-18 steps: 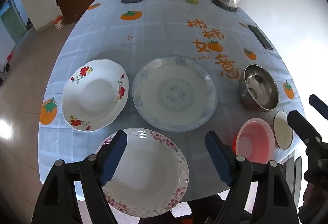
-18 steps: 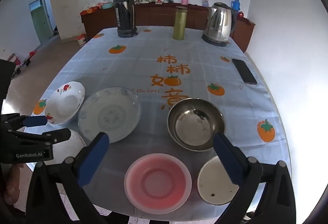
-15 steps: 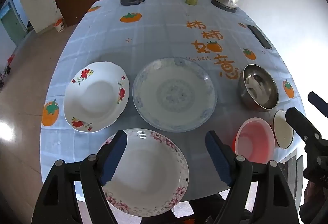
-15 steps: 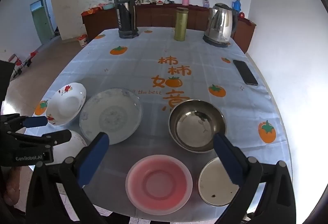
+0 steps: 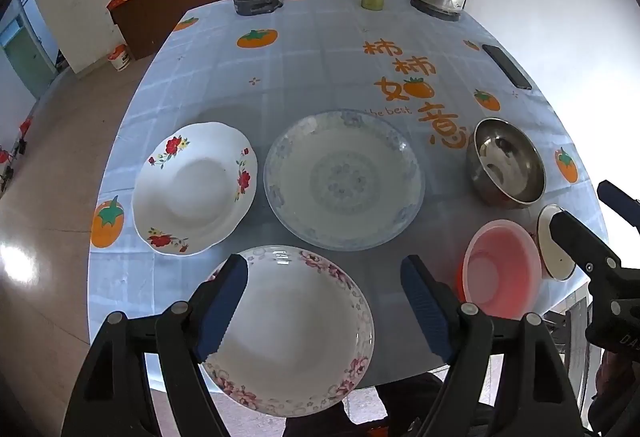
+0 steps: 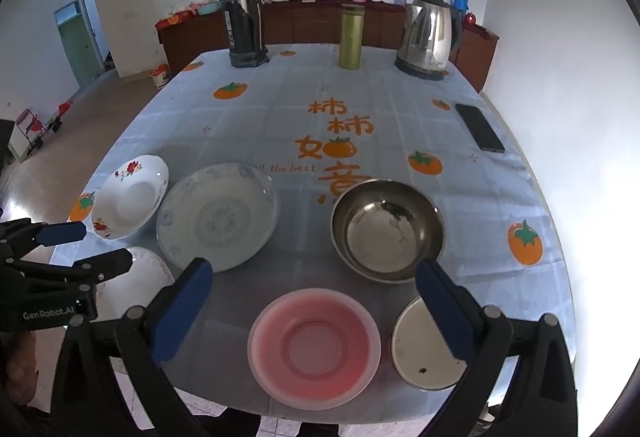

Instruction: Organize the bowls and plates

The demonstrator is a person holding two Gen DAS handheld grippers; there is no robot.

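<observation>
I am holding my left gripper (image 5: 324,311) with its fingers spread wide, gripping nothing — the pink-flowered plate (image 5: 296,333) is lying below and between them at the near edge of the worktop (image 5: 320,69), its left rim passing under the left blue pad. My right gripper (image 6: 314,311) is likewise standing wide and empty above the translucent pink bowl (image 6: 314,347), which is sitting in the gap between the fingers; the small cream enamel bowl (image 6: 420,353) is peeking from under the right pad.

Further out, the shiny steel bowl (image 6: 386,229) is sitting just beyond the pink one, round and dented-looking with smudges inside. The broad blue-patterned plate (image 5: 344,179) is lying mid-worktop, and the scalloped, red-flowered plate (image 5: 194,187) is resting just left of it, apart. All are sitting on a glossy pale-blue cloth printed with orange persimmons.

Against the earlier frames, the dishes are sitting a touch lower in both views — both cameras are tipping up slightly — and nothing on the worktop is moving.
</observation>
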